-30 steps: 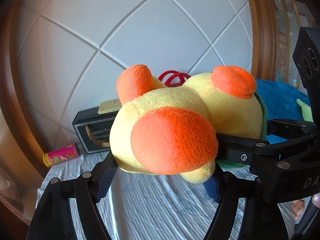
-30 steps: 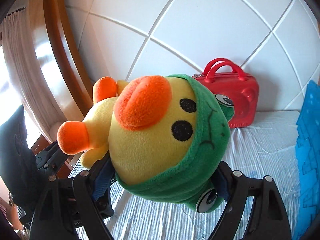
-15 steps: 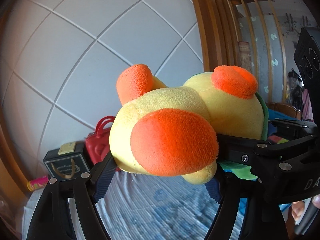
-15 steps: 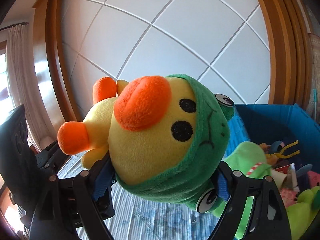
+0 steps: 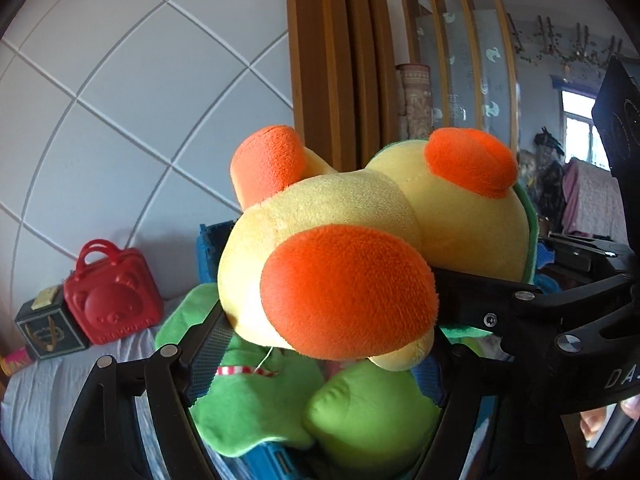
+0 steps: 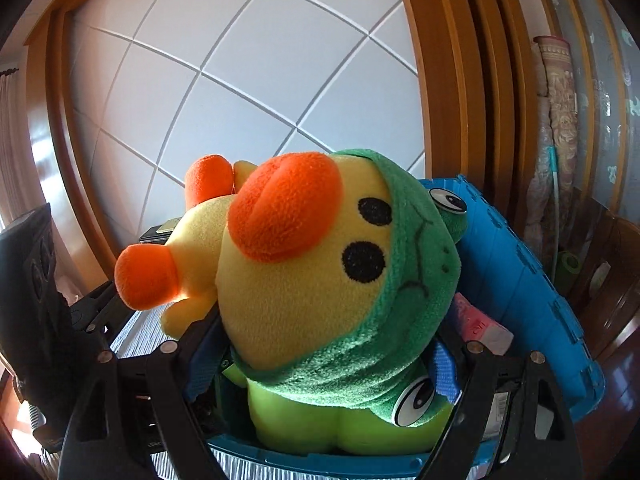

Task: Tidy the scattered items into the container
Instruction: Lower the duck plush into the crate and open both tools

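Transfer step in hand: plush duck held aloft over the blue bin, left gripper clamped on its body, right gripper clamped on its hooded head. Next: lower, then open both jaws together. Versus one second ago, the view swung from the bed to the bin; green plush toy now below.

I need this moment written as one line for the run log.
left hand-held gripper: shut on duck plush | right hand-held gripper: shut on duck plush | plush: above blue container | not released
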Available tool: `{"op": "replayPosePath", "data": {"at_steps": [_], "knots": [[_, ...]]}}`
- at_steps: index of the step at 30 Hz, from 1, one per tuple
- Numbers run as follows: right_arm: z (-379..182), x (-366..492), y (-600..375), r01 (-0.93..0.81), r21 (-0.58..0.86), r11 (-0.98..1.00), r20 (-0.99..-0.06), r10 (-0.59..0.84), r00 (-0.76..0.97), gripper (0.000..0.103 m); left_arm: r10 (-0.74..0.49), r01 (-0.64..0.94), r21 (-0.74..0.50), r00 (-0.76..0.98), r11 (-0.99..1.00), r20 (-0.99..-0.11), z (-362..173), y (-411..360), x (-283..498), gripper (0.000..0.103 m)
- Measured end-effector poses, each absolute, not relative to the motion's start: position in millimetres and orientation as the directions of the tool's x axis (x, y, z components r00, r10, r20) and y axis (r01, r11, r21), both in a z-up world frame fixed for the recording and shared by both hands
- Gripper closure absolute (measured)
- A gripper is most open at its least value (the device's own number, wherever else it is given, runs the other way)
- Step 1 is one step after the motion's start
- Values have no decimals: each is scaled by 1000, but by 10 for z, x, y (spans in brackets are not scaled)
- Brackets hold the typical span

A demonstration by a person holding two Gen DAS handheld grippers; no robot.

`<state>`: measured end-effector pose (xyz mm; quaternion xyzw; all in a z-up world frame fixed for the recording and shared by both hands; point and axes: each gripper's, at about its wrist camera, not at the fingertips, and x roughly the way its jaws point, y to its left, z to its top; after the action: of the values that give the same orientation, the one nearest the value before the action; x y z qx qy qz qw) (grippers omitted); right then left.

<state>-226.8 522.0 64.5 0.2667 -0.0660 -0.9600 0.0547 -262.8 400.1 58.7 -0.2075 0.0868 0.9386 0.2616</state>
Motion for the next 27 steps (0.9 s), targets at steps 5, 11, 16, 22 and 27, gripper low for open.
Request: {"op": "replayPosePath", "data": {"at_steps": [5,11,16,22,27], "knots": [[529,-2290,5515,77,157,-985,-535,-150,-831,18,441,-520,30,-753,-854,-488,458,4331,-2614,24],[361,-2685,5920,167,199,-966,-592,-254,-765,18,349,-431,12,-747,-902,-566,292,4517,-2907,22],[152,-3007,6030,215,202,-955,-642,-295,-708,11,265,-351,10,-724,-936,-637,115,4639,-3089,21],[148,-2946,6145,223,225,-948,-624,-316,-714,4,210,-301,35,-740,-953,-639,111,4674,-2976,16],[260,-2721,6214,206,223,-953,-590,-300,-750,0,193,-278,47,-768,-959,-610,201,4584,-2707,15]]}}
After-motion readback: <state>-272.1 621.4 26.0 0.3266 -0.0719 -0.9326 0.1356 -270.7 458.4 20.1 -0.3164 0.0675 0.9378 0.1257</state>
